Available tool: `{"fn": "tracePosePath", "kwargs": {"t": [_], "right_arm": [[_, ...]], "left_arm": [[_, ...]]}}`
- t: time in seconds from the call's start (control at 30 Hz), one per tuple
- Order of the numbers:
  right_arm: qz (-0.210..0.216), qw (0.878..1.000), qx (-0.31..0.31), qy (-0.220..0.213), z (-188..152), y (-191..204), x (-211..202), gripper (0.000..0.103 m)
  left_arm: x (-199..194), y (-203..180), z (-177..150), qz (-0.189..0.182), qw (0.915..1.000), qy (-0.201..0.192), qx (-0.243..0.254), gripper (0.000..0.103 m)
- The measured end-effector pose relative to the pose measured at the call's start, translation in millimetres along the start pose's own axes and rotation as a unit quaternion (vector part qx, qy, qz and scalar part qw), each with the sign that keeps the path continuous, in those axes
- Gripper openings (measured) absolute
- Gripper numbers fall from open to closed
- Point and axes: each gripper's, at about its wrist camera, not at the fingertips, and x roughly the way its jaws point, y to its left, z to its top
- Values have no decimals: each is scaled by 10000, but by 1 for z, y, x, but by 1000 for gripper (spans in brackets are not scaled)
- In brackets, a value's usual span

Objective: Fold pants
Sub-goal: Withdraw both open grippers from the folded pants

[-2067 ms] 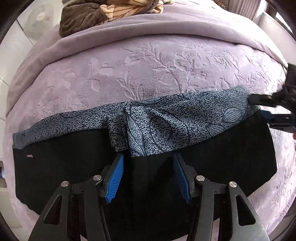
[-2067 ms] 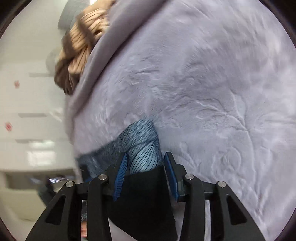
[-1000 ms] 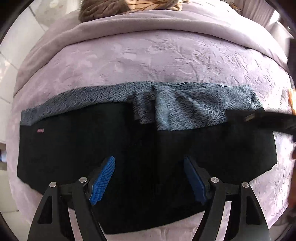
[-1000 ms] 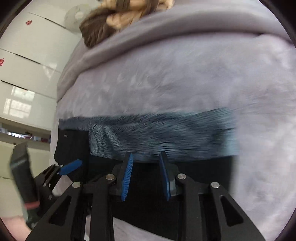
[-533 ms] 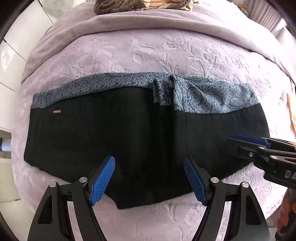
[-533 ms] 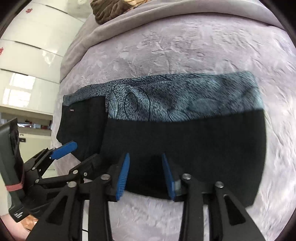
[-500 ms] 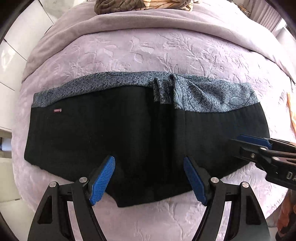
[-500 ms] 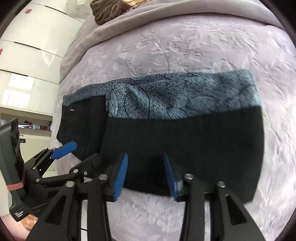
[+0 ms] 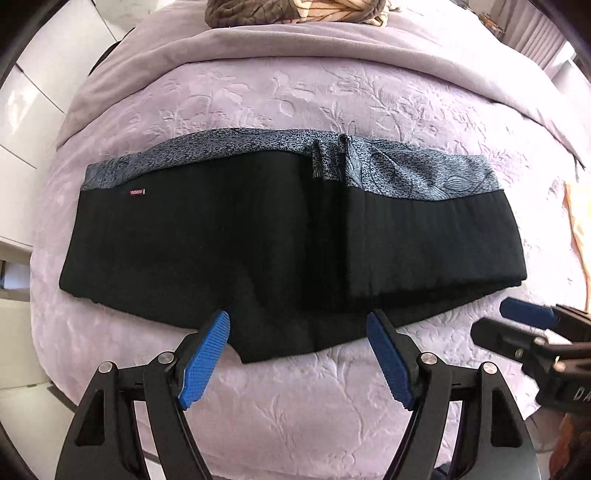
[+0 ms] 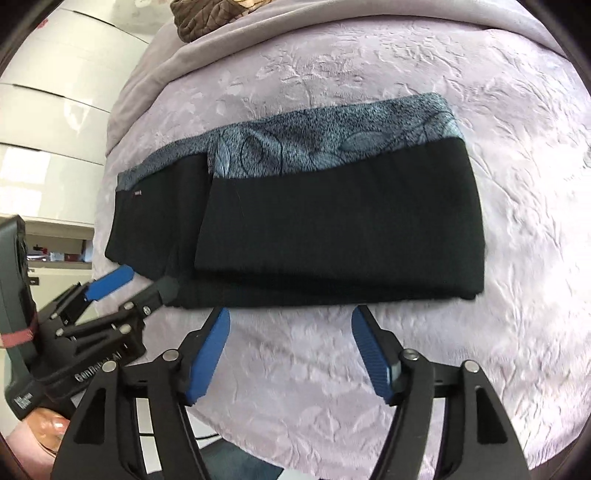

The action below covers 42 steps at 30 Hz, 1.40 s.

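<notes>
- A pair of black pants (image 9: 229, 251) lies flat across a lilac bedspread (image 9: 303, 96) that is embossed with a leaf pattern.
- The pants stretch from left to right, and a grey-blue patterned band (image 9: 413, 173) runs along their far edge.
- A small red label (image 9: 136, 192) sits on the black cloth near the far left corner.
- On the right half, a second layer of the pants is folded over the first; its left edge forms a straight crease near the middle.
- The near edge of the pants is uneven, with a flap of black cloth reaching furthest toward the camera in the middle.
- The left gripper (image 9: 298, 341) is spread wide and holds nothing. Its blue fingertips (image 9: 207, 354) frame the near middle edge of the pants; whether they touch the cloth cannot be told.
- The right gripper (image 10: 290, 349) is also spread wide and holds nothing. It hovers just in front of the near edge of the folded right half, over bare bedspread.
- In the left wrist view the right gripper (image 9: 517, 325) shows at the right edge, near the right corner of the pants.
- In the right wrist view the left gripper (image 10: 136, 282) shows at the left, its tips at the near edge of the pants.
- A crumpled brown and tan blanket (image 9: 295, 9) lies at the far end of the bed.
- White cabinet fronts (image 10: 48, 122) stand to the left of the bed.
</notes>
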Motion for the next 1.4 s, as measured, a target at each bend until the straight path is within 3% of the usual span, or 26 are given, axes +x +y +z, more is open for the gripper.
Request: {"fn": "tracePosePath", "kwargs": {"t": [0.03, 0.07, 0.1, 0.33, 0.5, 0.67, 1.13, 1.4], "right_arm": [[-49, 10000, -2, 24, -4, 0, -1, 77], [-92, 9999, 1, 43, -7, 1, -2, 80], [-108, 9999, 2, 54, -9, 2, -2, 80], [-352, 9991, -216, 87, -25, 17, -4, 84], [-775, 9935, -818, 158, -27, 36, -4, 85], [-796, 9914, -989, 320, -21, 43, -1, 85], [-941, 9923, -493, 644, -17, 34, 9, 85], [-1079, 9905, -447, 728, -22, 60, 25, 85]], "left_arm": [[-2, 1, -2, -16, 10000, -3, -11, 84], [-4, 2, -5, -30, 10000, 2, -19, 97], [-6, 4, -8, -45, 10000, -15, -34, 100], [-10, 10, -24, -2, 9999, 116, 106, 101], [-16, 12, -32, -18, 9998, 190, 37, 101], [-24, 11, -31, 89, 9999, 91, 52, 101], [-14, 29, -30, -20, 9997, 234, -54, 101], [-3, 67, -35, -122, 9991, 326, -237, 101]]}}
